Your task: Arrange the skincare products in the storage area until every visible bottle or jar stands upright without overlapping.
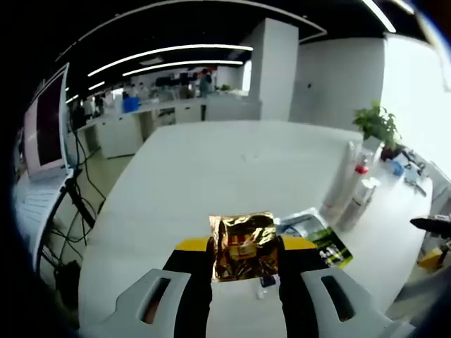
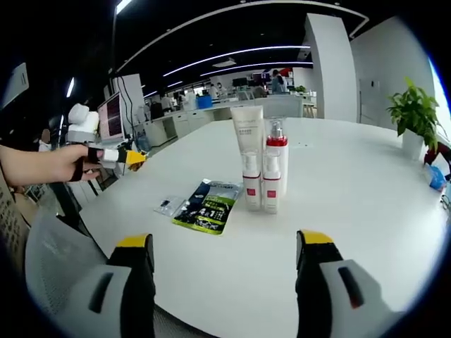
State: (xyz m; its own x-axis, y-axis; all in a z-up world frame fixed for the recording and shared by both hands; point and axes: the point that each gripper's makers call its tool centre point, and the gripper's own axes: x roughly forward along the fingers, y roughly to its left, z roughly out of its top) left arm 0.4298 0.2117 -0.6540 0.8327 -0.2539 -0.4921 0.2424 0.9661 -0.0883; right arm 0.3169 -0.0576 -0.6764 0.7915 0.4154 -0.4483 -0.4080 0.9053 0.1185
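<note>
Gold foil sachet [image 1: 244,246] sat clamped in the left gripper [image 1: 245,262]; the right gripper [image 2: 224,248] gaped wide, empty, facing upright bottles [image 2: 263,167].

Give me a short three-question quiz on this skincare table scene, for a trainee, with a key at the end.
1. True or false: the left tool is shut on a gold foil packet.
2. Multiple choice: how do the white bottles on the white table stand? A) toppled in a heap B) upright, close together C) stacked on each other
3. Fill in: the right tool is ____, with nothing between its jaws.

Key: 1 true. 2 B. 3 open.

Extra note for the trainee: a dark green sachet lies flat on the table beside the bottles.
</note>
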